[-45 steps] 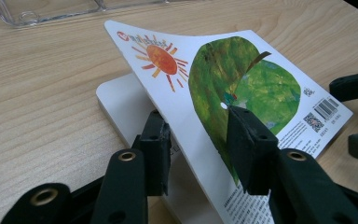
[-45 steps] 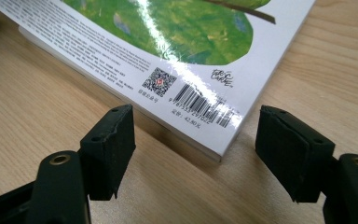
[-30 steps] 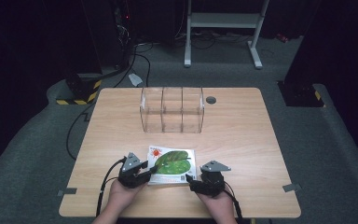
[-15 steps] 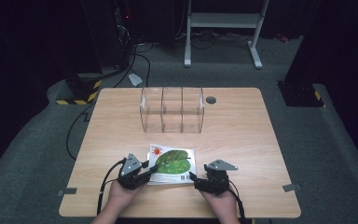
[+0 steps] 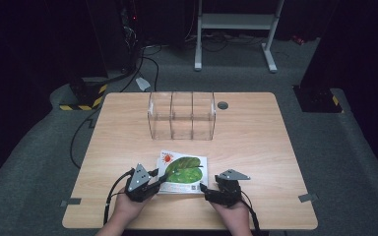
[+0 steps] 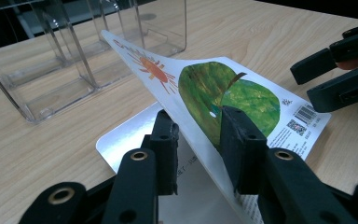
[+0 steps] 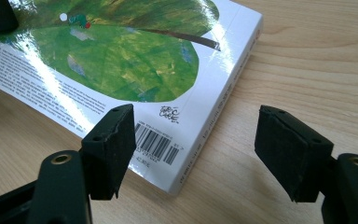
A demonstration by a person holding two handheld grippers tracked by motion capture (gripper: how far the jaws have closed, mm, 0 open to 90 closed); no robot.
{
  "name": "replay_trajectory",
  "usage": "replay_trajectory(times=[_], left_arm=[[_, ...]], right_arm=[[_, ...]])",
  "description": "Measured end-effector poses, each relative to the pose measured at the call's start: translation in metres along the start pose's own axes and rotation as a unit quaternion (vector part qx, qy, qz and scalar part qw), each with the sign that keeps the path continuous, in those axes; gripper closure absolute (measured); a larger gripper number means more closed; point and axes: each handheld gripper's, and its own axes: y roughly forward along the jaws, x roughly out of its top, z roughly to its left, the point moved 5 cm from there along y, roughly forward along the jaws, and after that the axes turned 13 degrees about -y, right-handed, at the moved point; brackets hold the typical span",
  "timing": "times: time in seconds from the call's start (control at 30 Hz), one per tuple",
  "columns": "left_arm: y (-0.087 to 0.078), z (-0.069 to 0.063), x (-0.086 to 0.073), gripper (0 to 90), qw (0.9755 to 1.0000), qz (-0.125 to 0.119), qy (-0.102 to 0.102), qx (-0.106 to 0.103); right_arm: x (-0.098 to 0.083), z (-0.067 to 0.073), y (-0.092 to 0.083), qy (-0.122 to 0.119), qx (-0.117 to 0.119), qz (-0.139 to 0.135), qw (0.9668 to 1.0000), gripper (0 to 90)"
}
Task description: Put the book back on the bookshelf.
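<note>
Lying near the table's (image 5: 256, 132) six o'clock edge in the high view, the book (image 5: 183, 169) is sitting between both grippers, the clear organizer (image 5: 182, 115) at its twelve o'clock. In the left gripper view, the left gripper (image 6: 198, 137), whose jaws have just been closing, is pinching the lifted cover. In the right gripper view, the right gripper (image 7: 196, 140) is holding its jaws spread around the book's corner, one pad overlapping the cover; I cannot tell whether it touches.

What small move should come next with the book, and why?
Probably bring the right gripper in to close on the book's near spine corner. Its fingers stand open around that corner, while the left gripper has just been closing on the lifted cover, so the book's body lies unsecured.
</note>
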Motion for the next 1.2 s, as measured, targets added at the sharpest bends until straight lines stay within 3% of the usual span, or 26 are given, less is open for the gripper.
replay_trajectory(times=[0.2, 0.27, 0.47, 0.8, 1.1, 1.2], left_arm=[[-0.002, -0.002, 0.0, 67.3, 1.0, -0.007, 0.006, 0.0], [-0.003, -0.004, 0.001, 67.4, 0.9999, -0.01, 0.01, 0.001], [-0.007, -0.008, 0.001, 67.6, 0.9994, -0.023, 0.025, 0.001], [-0.013, -0.014, -0.002, 68.3, 0.9983, -0.035, 0.046, 0.008], [-0.013, -0.015, -0.004, 68.6, 0.9982, -0.04, 0.044, 0.009], [-0.013, -0.015, -0.005, 68.6, 0.998, -0.041, 0.046, 0.01]], right_arm=[[0.004, -0.001, 0.006, -0.001, 0.001, 0.004, 1.0, 25.3], [0.005, -0.002, 0.009, 0.015, 0.01, 0.007, 0.9998, 23.4], [0.01, -0.003, 0.014, 0.014, 0.025, 0.003, 0.9996, 23.0], [0.017, -0.004, 0.025, 0.032, 0.051, 0.003, 0.9982, 18.7], [0.018, -0.008, 0.033, 0.059, 0.082, 0.009, 0.9948, 13.8], [0.02, -0.005, 0.035, 0.057, 0.088, 0.011, 0.9945, 13.6]])
